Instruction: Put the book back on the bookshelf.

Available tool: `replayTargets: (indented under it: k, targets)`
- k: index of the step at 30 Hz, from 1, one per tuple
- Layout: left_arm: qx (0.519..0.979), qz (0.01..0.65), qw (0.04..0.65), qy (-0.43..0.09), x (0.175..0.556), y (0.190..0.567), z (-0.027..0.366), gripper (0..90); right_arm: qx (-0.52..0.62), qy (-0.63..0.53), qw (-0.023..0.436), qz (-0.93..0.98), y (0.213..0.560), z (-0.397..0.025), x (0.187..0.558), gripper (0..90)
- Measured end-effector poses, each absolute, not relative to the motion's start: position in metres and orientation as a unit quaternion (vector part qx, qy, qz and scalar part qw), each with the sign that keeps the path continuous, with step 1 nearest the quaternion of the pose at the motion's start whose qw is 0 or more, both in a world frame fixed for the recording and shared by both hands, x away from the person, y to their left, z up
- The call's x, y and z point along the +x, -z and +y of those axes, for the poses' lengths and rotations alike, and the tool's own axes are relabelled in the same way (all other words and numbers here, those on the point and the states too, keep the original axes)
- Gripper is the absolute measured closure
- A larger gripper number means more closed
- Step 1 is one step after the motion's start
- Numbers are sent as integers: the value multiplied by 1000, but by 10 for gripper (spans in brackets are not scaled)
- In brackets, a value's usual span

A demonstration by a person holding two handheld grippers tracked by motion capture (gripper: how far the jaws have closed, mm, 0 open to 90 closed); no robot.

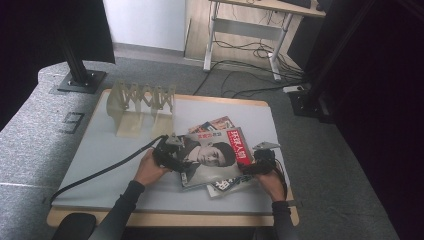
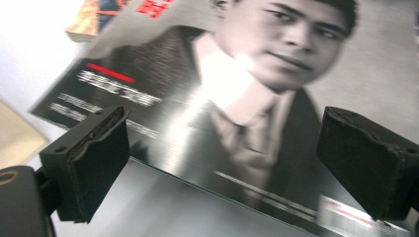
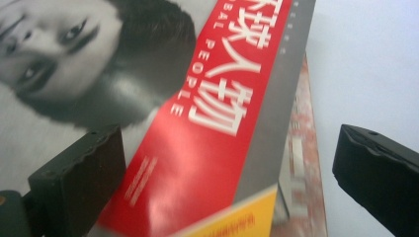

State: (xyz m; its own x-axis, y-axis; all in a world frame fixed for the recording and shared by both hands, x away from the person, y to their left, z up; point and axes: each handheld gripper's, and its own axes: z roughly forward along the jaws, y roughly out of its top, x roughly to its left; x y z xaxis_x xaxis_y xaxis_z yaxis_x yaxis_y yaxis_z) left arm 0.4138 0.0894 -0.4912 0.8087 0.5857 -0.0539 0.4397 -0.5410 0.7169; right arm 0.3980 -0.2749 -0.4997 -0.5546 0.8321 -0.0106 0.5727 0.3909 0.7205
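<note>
A top magazine (image 1: 212, 157) with a black-and-white portrait and a red title band lies on a loose pile at the table's middle right. My left gripper (image 1: 172, 156) is at its left edge and my right gripper (image 1: 252, 164) at its right edge. In the left gripper view the left gripper (image 2: 232, 133) is open, and the magazine's cover (image 2: 237, 98) spans the gap beyond the jaws. In the right gripper view the right gripper (image 3: 232, 153) is also open, with the red band (image 3: 197, 123) between the jaws. Neither pair of jaws closes on the cover.
Two more magazines stick out from under the top one, one at the back (image 1: 215, 123) and one at the front (image 1: 227, 186). A wooden accordion rack (image 1: 142, 107) stands at the back left of the grey mat (image 1: 110, 165). A black cable (image 1: 100, 172) trails left.
</note>
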Motion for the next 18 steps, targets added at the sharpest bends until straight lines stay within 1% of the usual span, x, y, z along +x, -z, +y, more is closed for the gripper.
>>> replayTargets:
  k: [5, 8, 12, 18]
  targets:
    - [874, 297, 369, -112, 434, 491, 88, 44, 428, -343, 193, 814, 500, -280, 382, 0]
    - [868, 305, 376, -111, 444, 492, 89, 55, 426, -342, 192, 815, 500, -281, 374, 0]
    - [870, 307, 370, -113, 454, 494, 88, 56, 426, -343, 193, 815, 500, -284, 366, 0]
    - [867, 309, 376, -108, 462, 499, 85, 59, 426, -338, 195, 816, 503, -286, 359, 2]
